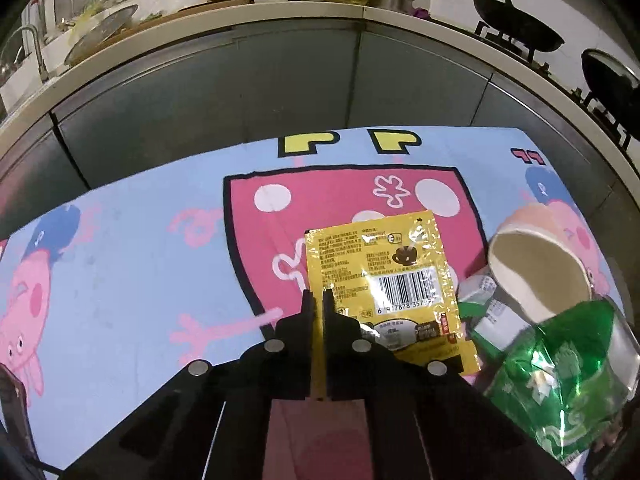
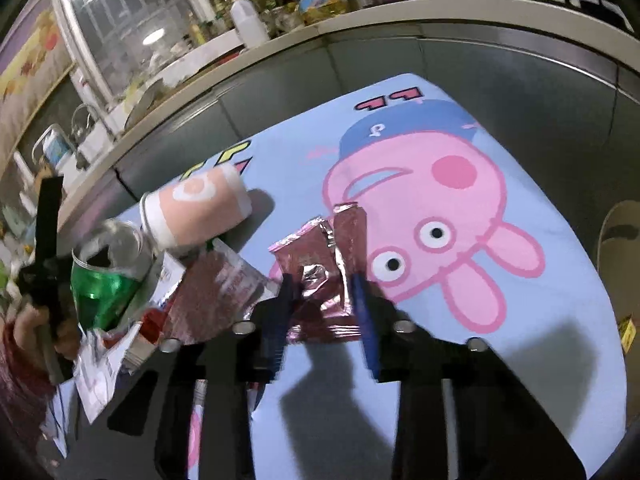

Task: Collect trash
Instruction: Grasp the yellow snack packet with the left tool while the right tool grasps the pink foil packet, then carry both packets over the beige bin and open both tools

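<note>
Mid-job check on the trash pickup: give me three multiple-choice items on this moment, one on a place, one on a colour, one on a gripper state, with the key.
1. Where does the paper cup lie?
A. Upright on the kitchen counter
B. On its side on the cartoon mat, right of the yellow sachet
C. Inside the green wrapper

2. What colour is the crumpled wrapper between the right gripper fingers?
A. Shiny pink foil
B. Blue
C. Orange

3. What state is the left gripper in?
A. Wide open, empty
B. Shut on the cup
C. Shut on the yellow sachet's edge

Key: 1 B, its open mouth faces the left camera; 2 A, the pink foil wrapper glints; 3 C, the yellow edge runs between its fingers.
</note>
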